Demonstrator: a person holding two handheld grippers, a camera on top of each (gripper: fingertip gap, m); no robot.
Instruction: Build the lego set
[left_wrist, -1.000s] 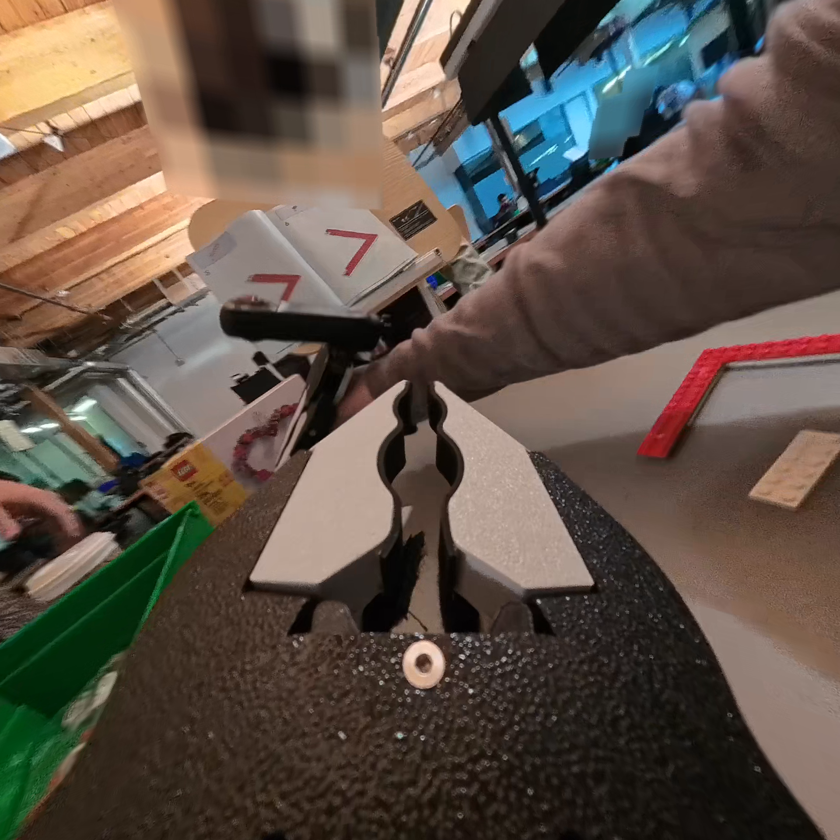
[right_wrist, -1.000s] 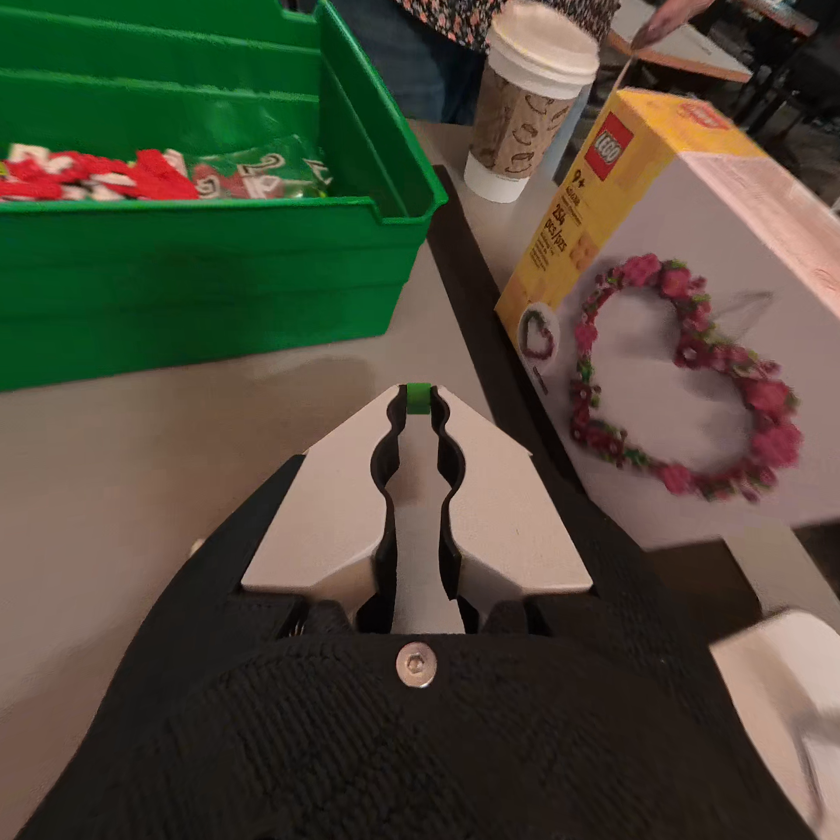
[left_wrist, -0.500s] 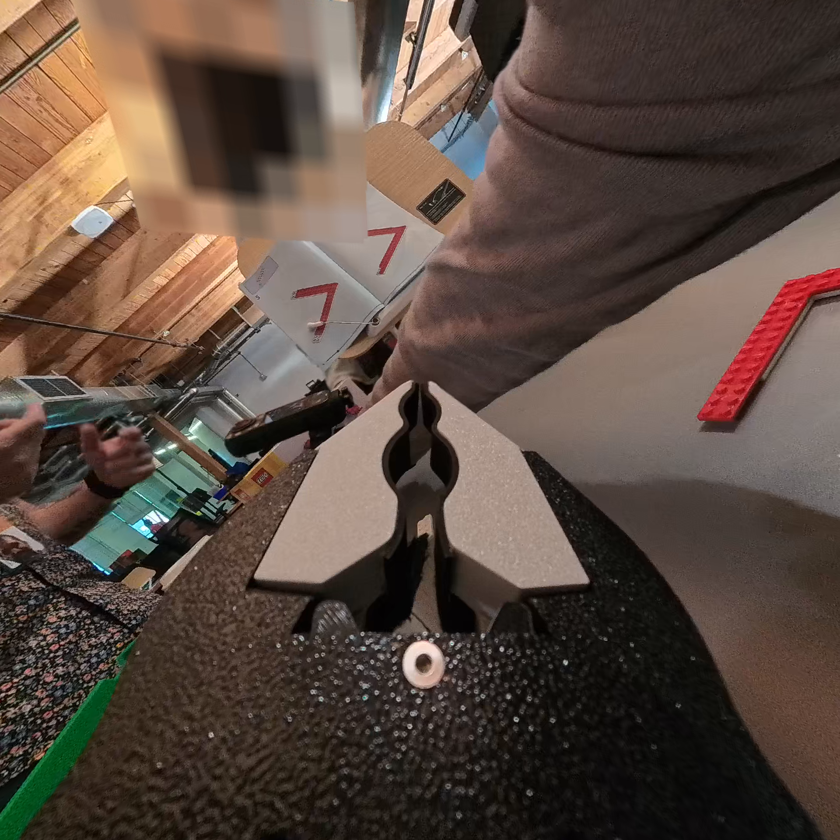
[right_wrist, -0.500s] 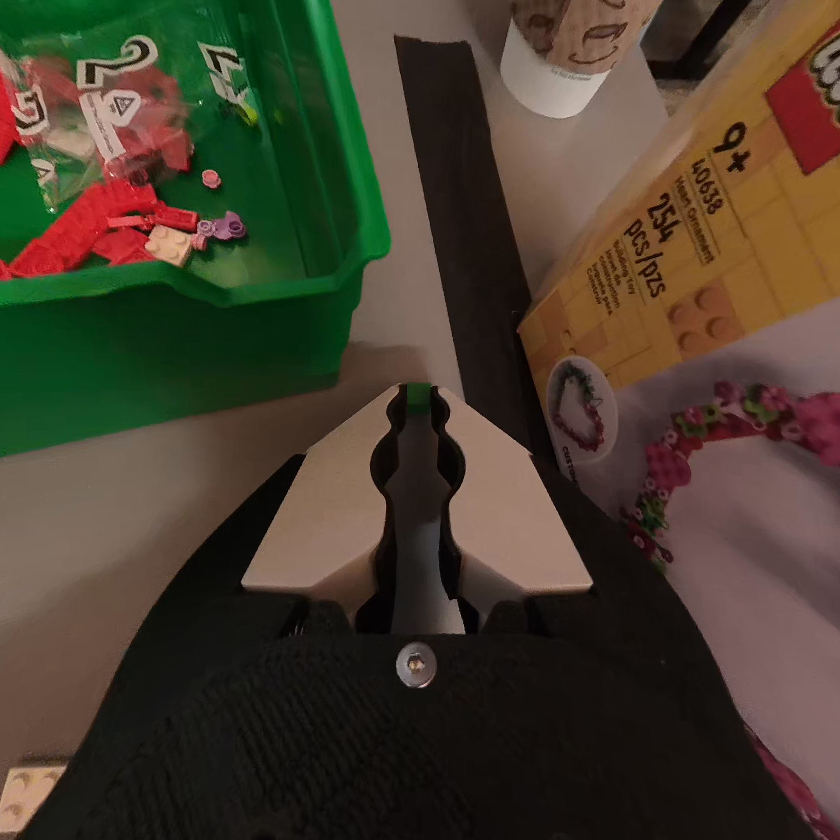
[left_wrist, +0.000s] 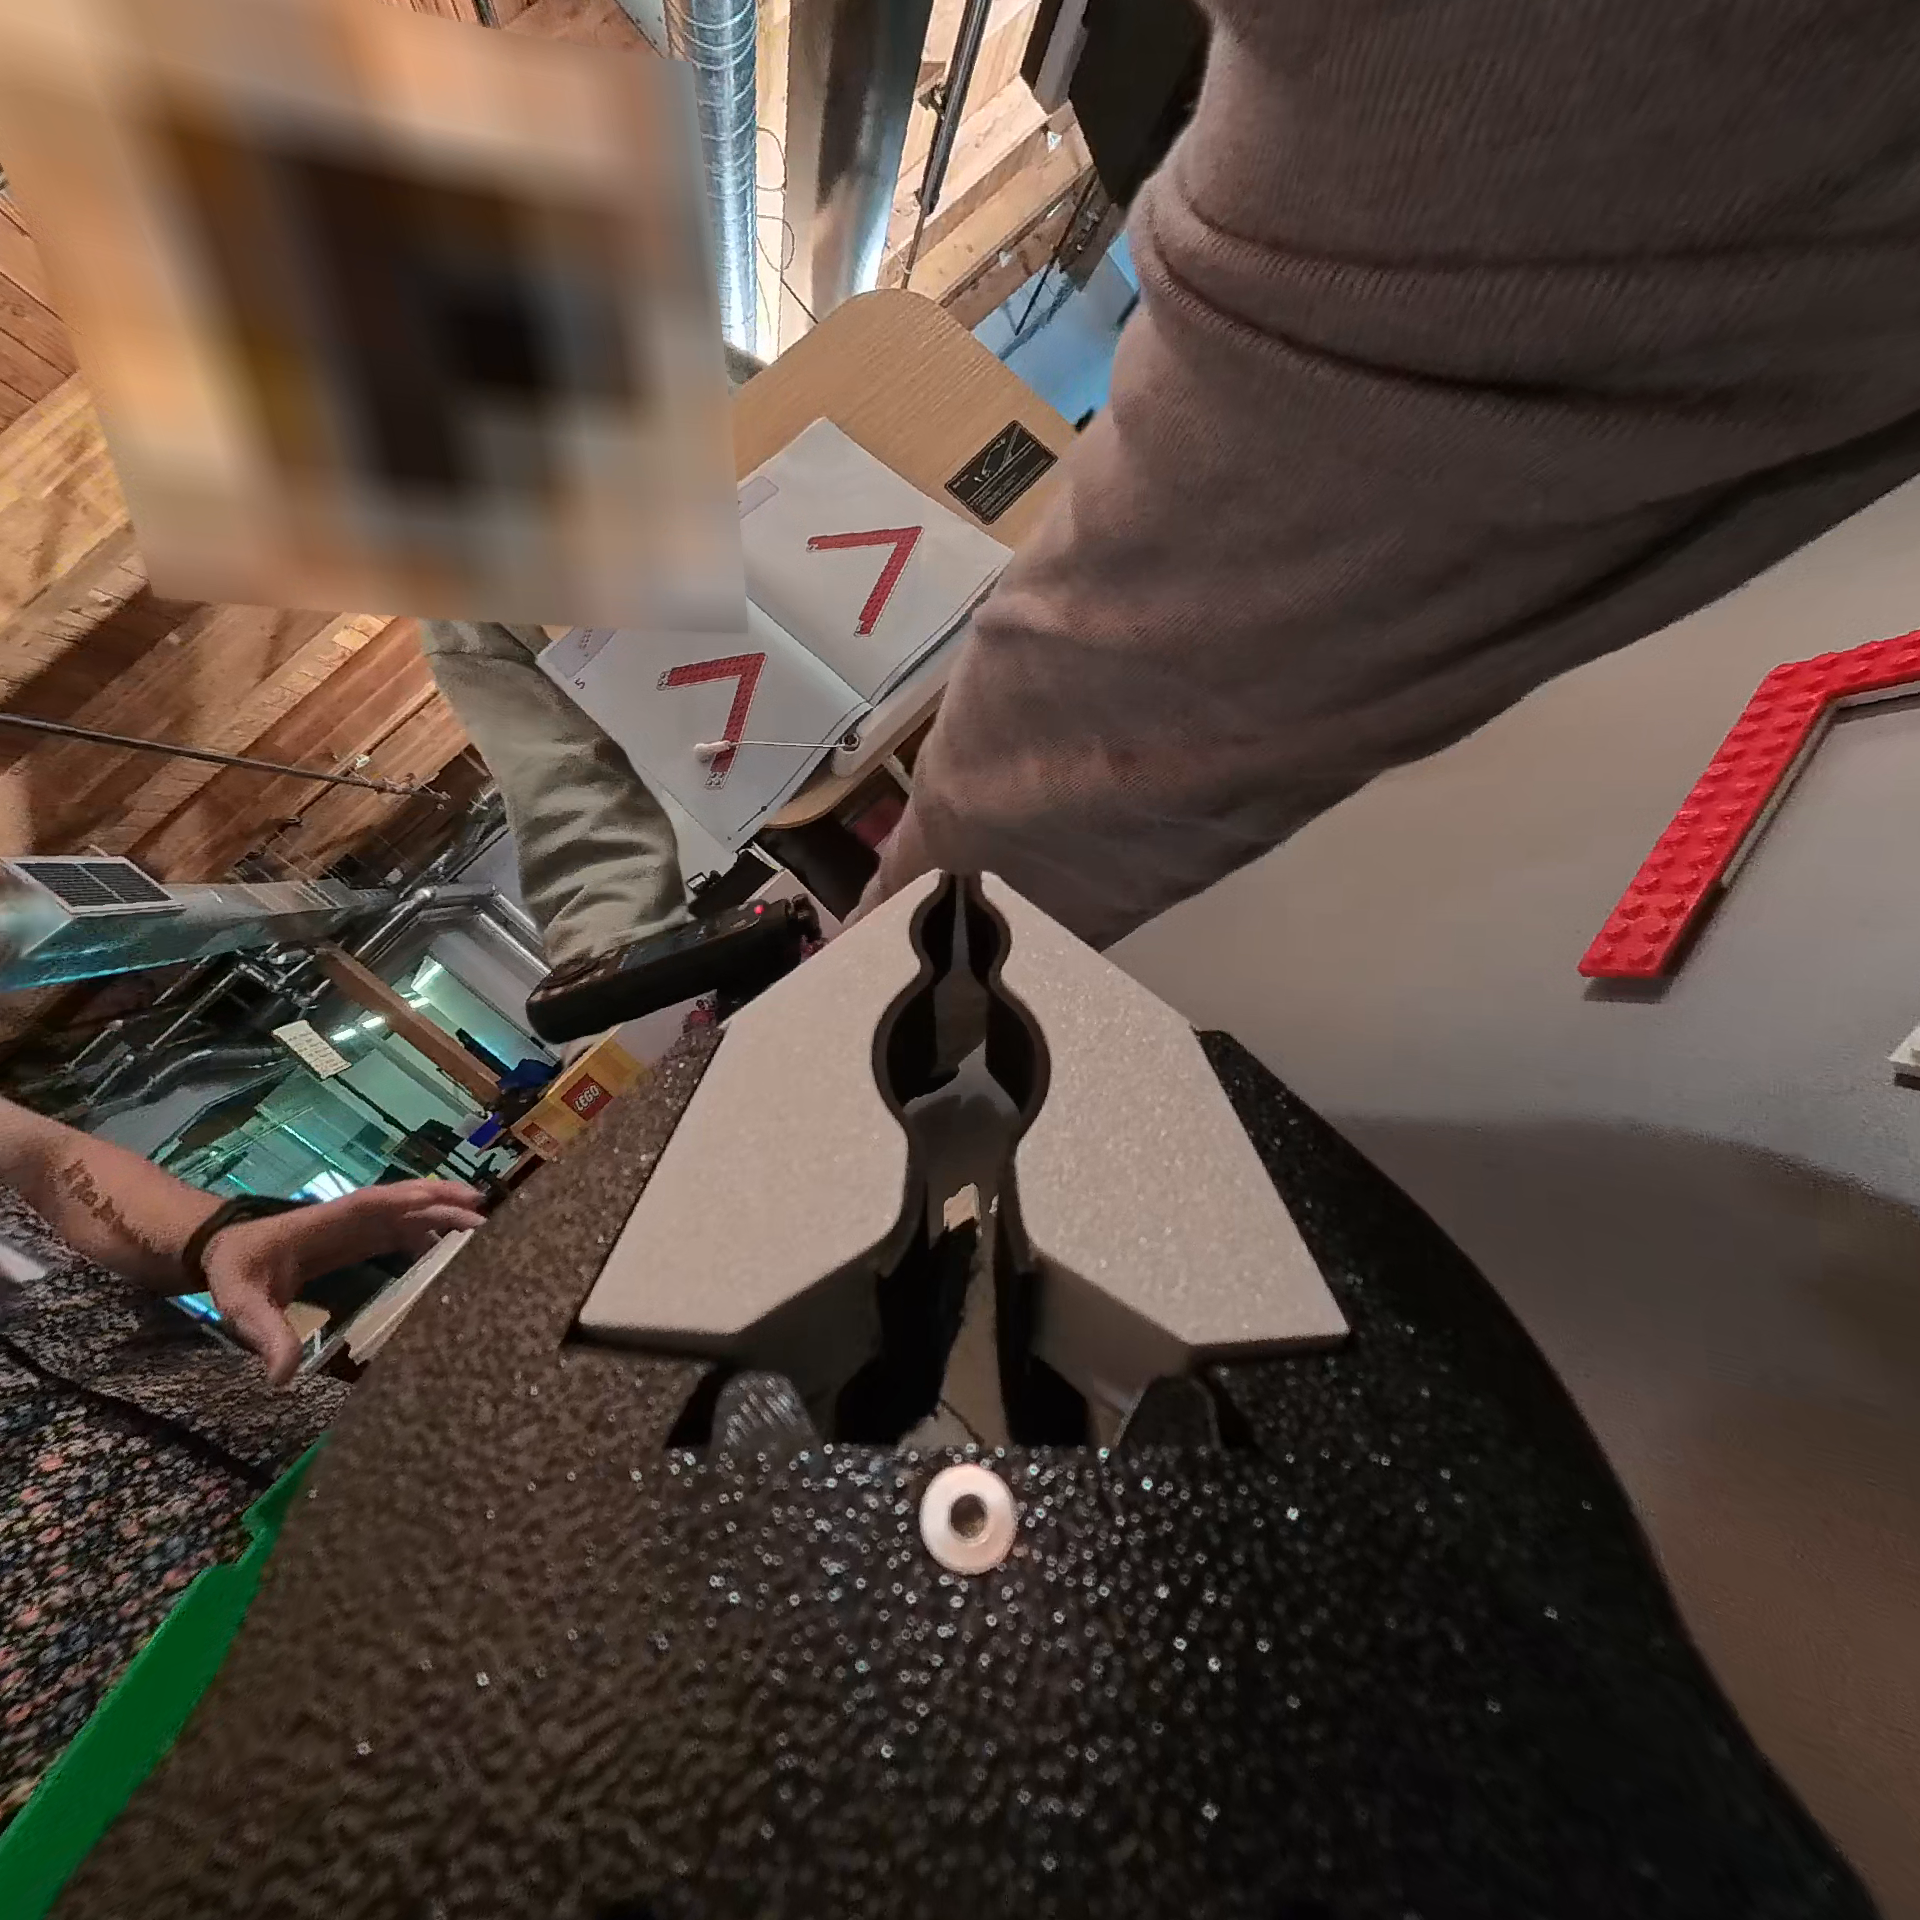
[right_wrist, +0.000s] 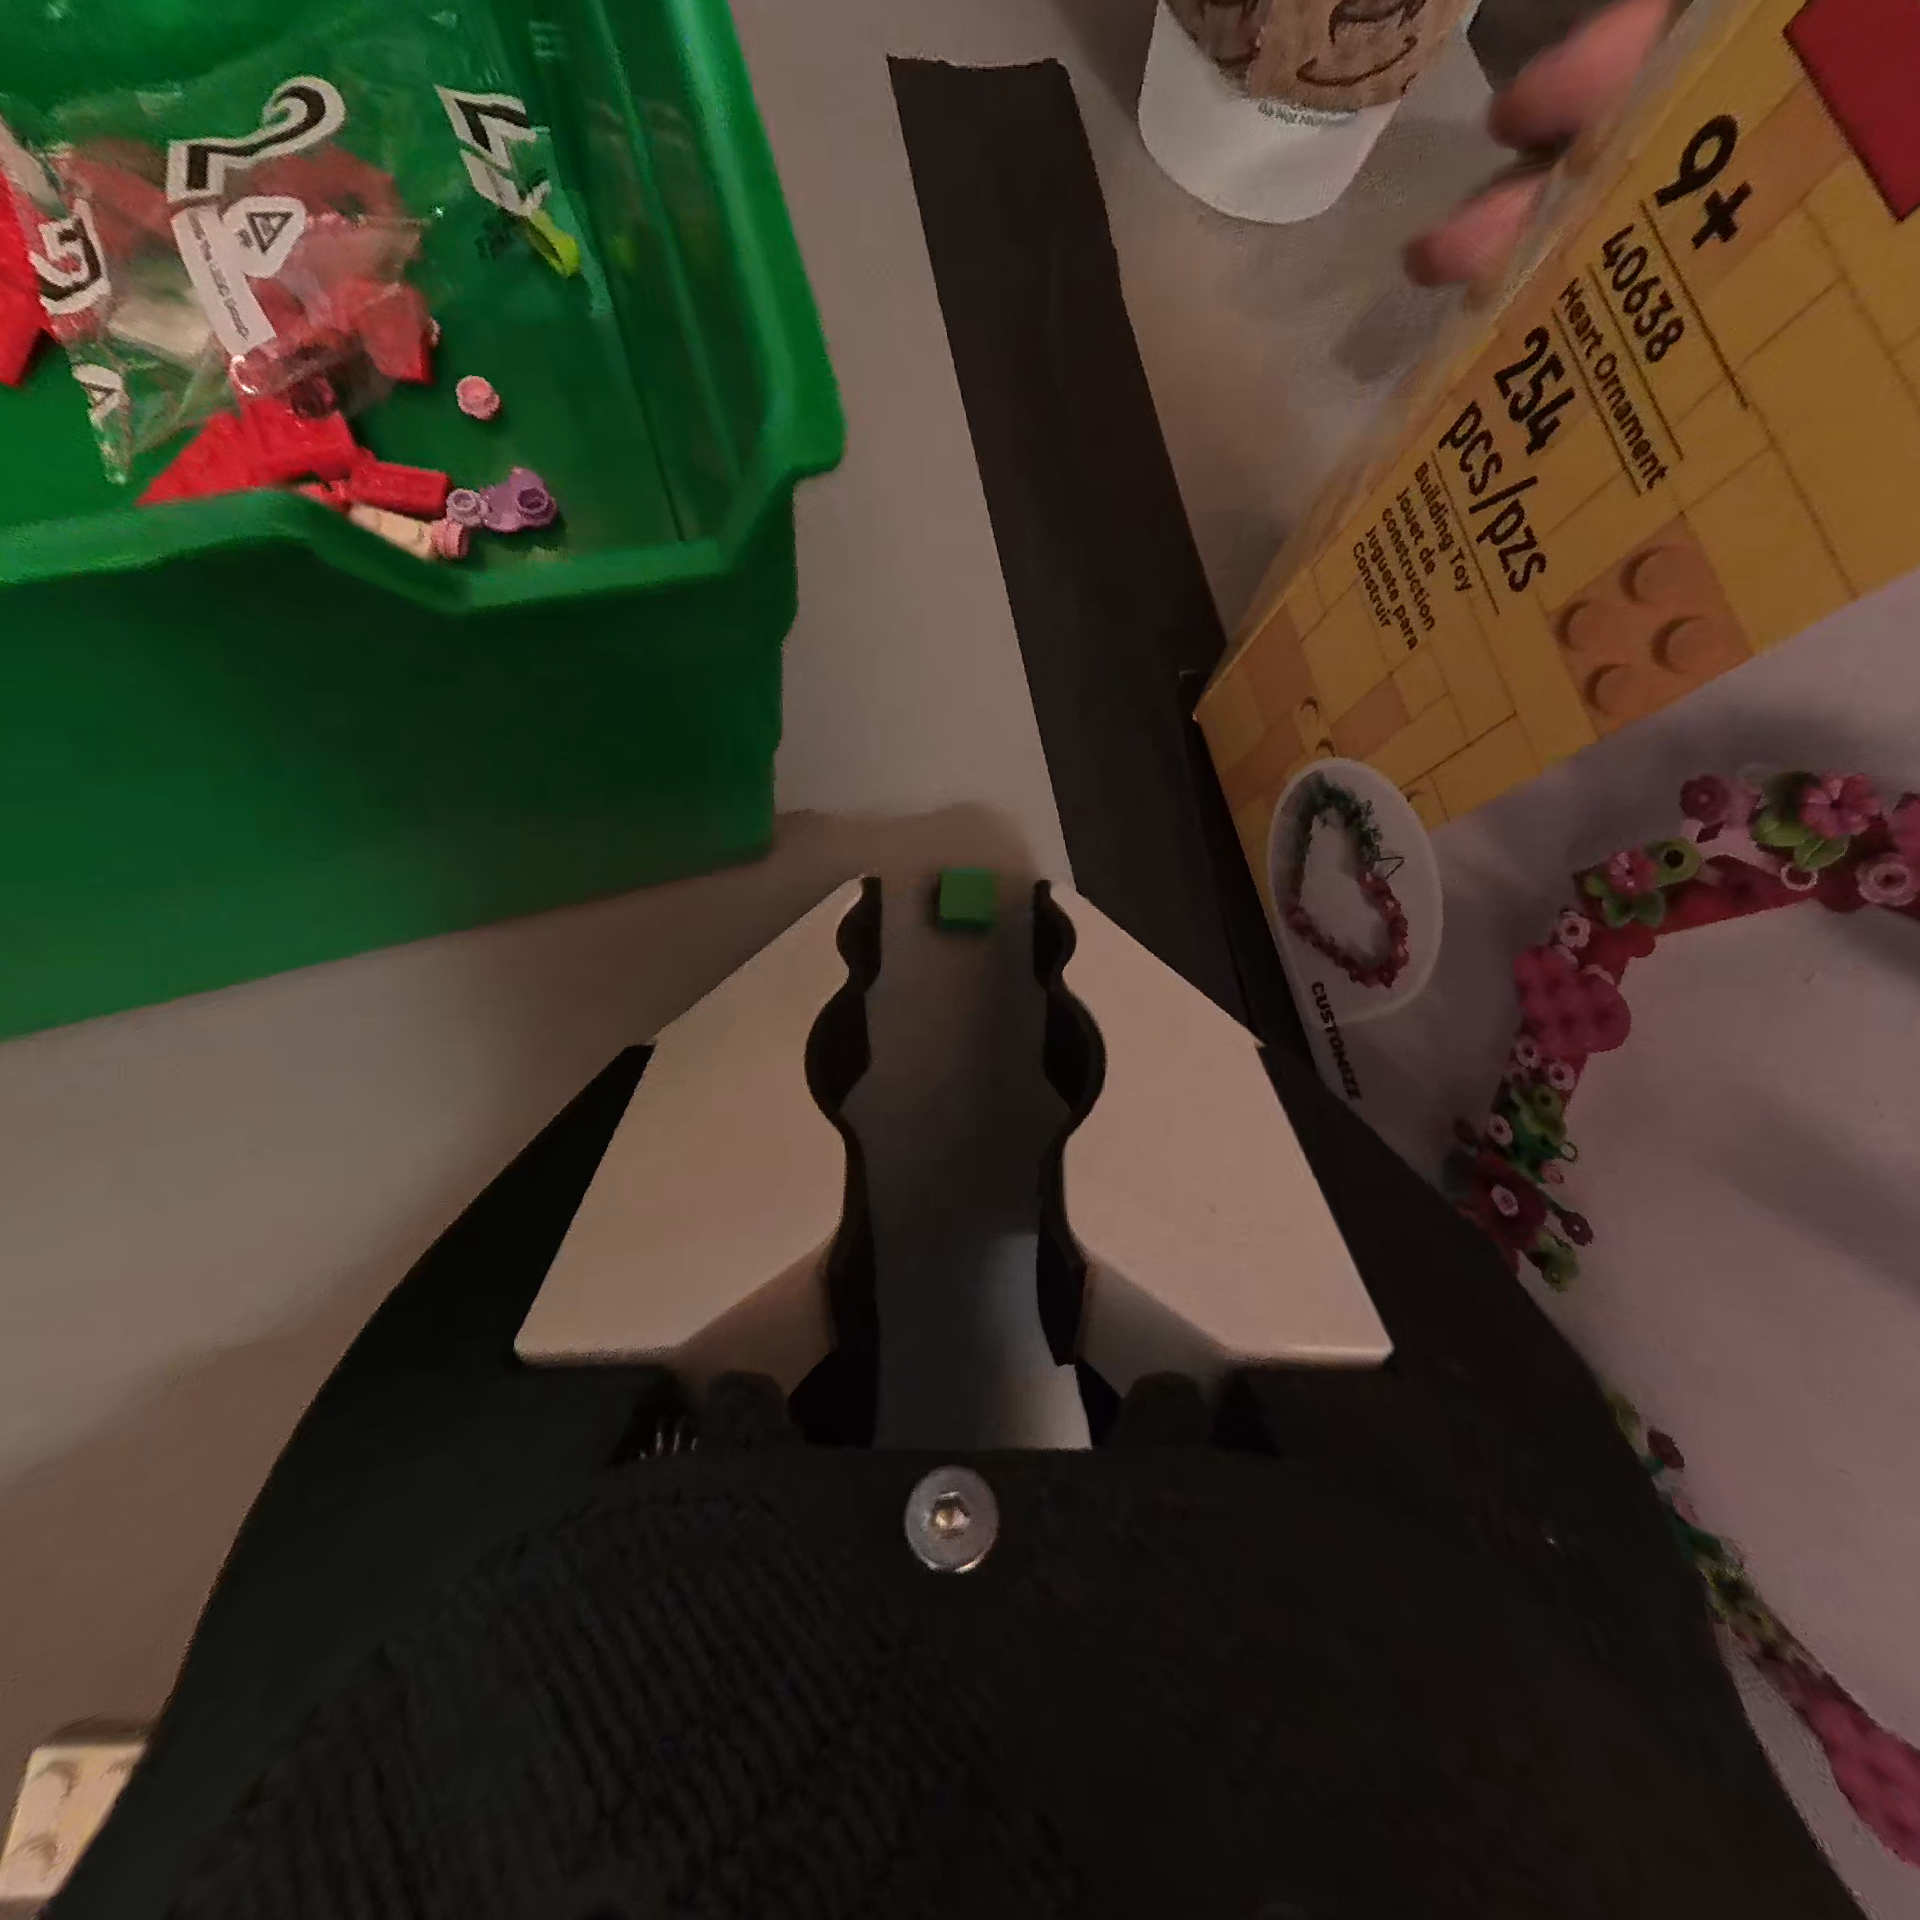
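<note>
In the right wrist view my right gripper (right_wrist: 954, 896) is open, pointing down at the grey table. A small green lego piece (right_wrist: 964, 900) lies on the table between its fingertips, touching neither. A green bin (right_wrist: 436, 665) with bags and loose red, pink and tan pieces stands just beyond on the left. In the left wrist view my left gripper (left_wrist: 957, 885) is shut with nothing visible between its tips, tilted up off the table. A red angled lego plate (left_wrist: 1745, 800) lies on the table to its right. The open instruction booklet (left_wrist: 831, 644) stands behind.
The lego box (right_wrist: 1558, 582) lies close on the right, with a blurred hand (right_wrist: 1496, 197) at its far edge. A paper cup (right_wrist: 1247, 145) and a black strip (right_wrist: 1039, 416) lie beyond. A tan plate (right_wrist: 62, 1787) sits at the lower left. A sleeved arm (left_wrist: 1403, 520) crosses the left view.
My right gripper has opened and let go of the small green piece, which now lies on the table between its tips. The left gripper stays shut and has tilted slightly.
</note>
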